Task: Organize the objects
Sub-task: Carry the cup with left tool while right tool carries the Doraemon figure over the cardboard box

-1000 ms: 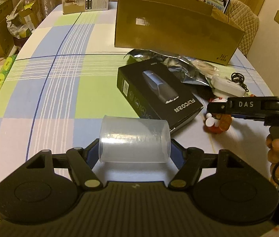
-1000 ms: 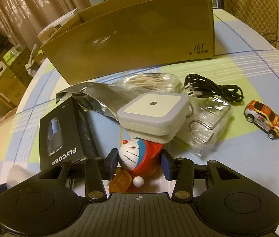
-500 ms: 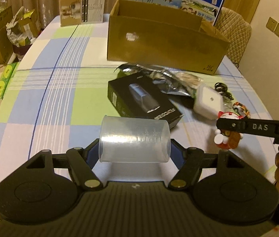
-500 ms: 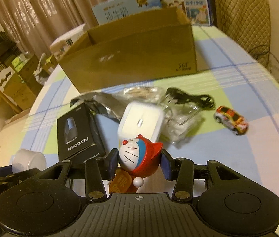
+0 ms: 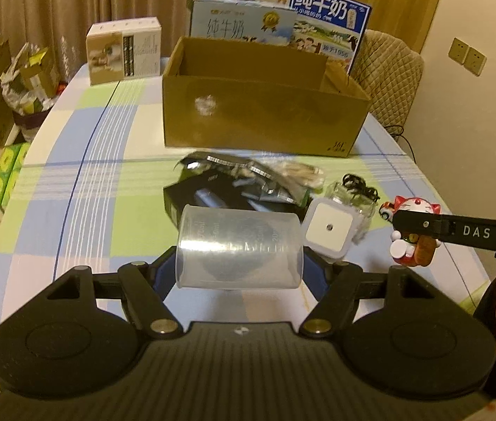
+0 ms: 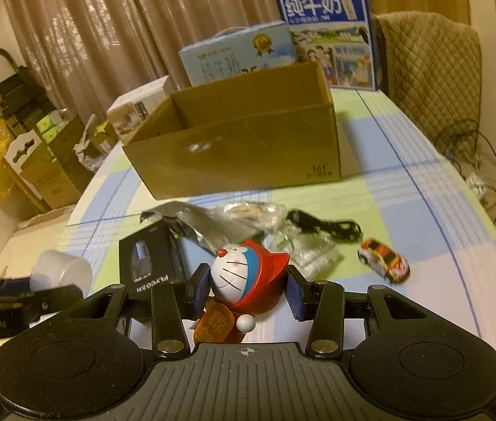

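My left gripper is shut on a clear plastic measuring cup lying sideways between its pads, lifted above the table. A red-and-white cat figurine sits in my right gripper, which is shut on it and also raised. In the left wrist view the right gripper and the figurine appear at the right. The left gripper and the cup show at the left of the right wrist view. An open cardboard box stands beyond both.
On the checked tablecloth lie a black shaver box, a foil bag, a white square device, a black cable, a clear packet and a toy car. Milk cartons and a white box stand behind.
Both grippers have risen with their loads; the table items look smaller and lower, and more of the cardboard box's inside shows. Neither grip has changed.
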A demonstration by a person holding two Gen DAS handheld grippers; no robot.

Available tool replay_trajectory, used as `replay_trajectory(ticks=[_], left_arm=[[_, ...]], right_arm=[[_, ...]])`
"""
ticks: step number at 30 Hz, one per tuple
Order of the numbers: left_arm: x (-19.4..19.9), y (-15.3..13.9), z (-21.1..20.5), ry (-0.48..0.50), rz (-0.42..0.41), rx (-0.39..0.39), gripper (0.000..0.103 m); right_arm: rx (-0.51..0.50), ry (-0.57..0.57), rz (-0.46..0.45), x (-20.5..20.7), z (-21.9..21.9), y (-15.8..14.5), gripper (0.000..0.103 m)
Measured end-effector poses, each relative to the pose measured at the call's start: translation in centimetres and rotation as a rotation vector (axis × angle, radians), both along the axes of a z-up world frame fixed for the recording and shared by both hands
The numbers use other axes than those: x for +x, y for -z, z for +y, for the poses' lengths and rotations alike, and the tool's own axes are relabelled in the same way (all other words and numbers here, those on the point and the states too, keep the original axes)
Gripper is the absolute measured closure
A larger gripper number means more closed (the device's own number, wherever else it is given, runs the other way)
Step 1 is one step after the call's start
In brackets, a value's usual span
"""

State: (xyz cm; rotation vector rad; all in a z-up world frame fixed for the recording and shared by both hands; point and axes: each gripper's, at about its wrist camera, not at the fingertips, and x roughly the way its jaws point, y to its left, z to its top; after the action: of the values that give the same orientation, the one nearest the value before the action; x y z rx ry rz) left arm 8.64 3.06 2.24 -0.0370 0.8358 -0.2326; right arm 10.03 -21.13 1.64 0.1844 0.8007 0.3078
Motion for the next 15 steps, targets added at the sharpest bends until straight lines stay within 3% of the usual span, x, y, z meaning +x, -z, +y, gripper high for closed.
replay_trajectory(ticks=[7, 15], left_arm=[[3.0, -2.3, -0.7, 0.033, -0.040, -0.004, 0.035], [10.4, -5.2, -1.4, 0.063, -0.103, 0.023, 0.035]], right_arm=[[-0.064, -0.071, -0.068, 3.8, 0.4, -2.5, 0.061], [-0.109, -0.113, -0.144, 13.6, 0.9, -6.2, 0.061]])
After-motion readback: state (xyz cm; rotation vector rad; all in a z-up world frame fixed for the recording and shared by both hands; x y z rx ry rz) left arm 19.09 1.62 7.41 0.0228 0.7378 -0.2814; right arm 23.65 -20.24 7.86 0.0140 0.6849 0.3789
